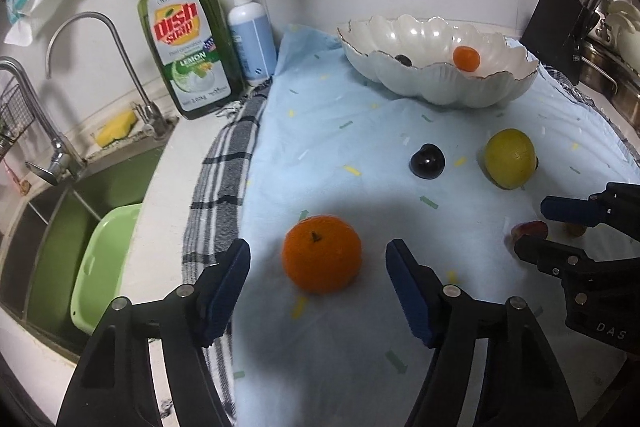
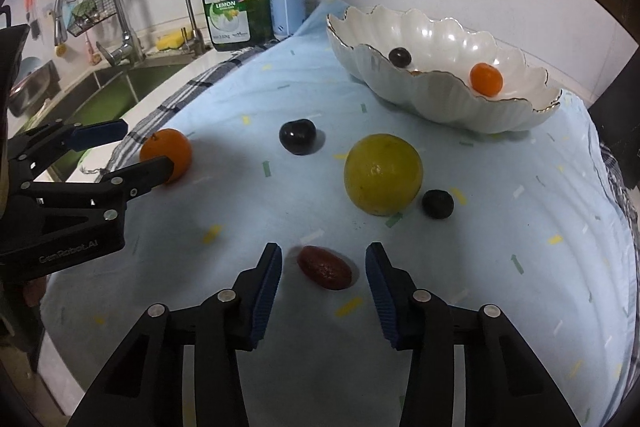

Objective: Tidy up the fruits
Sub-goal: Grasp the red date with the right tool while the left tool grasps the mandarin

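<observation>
An orange (image 1: 322, 253) lies on the light blue cloth (image 1: 340, 131) between the open jaws of my left gripper (image 1: 318, 261); it also shows in the right wrist view (image 2: 170, 153). My right gripper (image 2: 323, 269) is open around a dark red date (image 2: 325, 267), also seen in the left wrist view (image 1: 530, 229). A white scalloped bowl (image 1: 436, 87) (image 2: 440, 103) at the back holds a small orange (image 2: 486, 79) and a dark plum (image 2: 400, 56). On the cloth lie a yellow-green lemon (image 2: 383, 179), a dark plum (image 2: 298, 136) and a small dark fruit (image 2: 438, 203).
A sink (image 2: 112, 87) with two taps (image 2: 120, 39) and a green basin (image 1: 106, 267) lies to the left. A dish soap bottle (image 1: 186, 43) and a white pump bottle (image 1: 252, 35) stand at the back. A checked towel (image 1: 224, 163) edges the cloth. Pots (image 1: 612, 87) stand at right.
</observation>
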